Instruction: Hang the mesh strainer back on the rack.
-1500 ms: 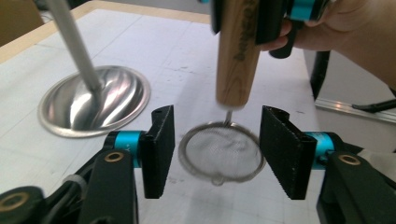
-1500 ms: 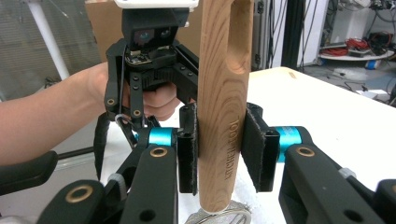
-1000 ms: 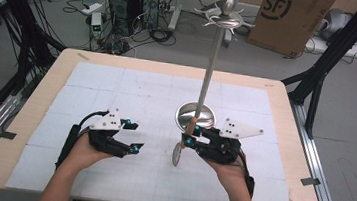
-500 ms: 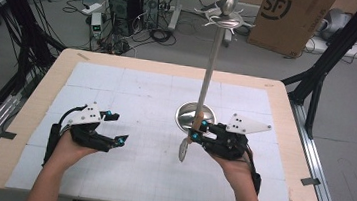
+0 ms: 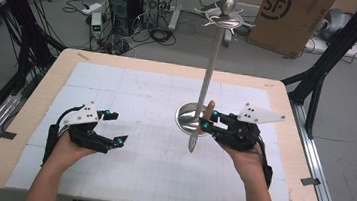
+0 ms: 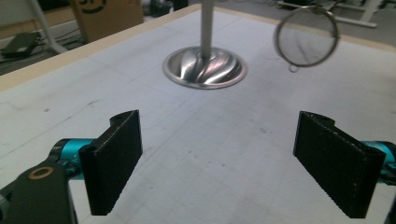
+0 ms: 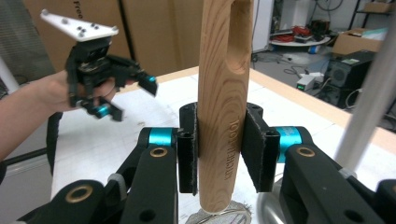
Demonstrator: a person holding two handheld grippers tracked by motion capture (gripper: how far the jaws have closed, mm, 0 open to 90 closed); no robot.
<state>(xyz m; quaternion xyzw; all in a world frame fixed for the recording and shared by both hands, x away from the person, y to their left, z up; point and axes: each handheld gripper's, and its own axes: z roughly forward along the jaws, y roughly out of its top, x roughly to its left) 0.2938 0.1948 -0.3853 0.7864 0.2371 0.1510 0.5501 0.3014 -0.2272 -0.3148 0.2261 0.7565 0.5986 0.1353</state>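
Right gripper, jaws clamped on the wooden handle of a mesh strainer just beside the hanging stand, should lift the handle's slot squarely toward a top hook, while left gripper waits wide apart.

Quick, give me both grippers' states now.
Left gripper: open, jaws wide apart, holding nothing.
Right gripper: closed on the wooden handle of the mesh strainer.
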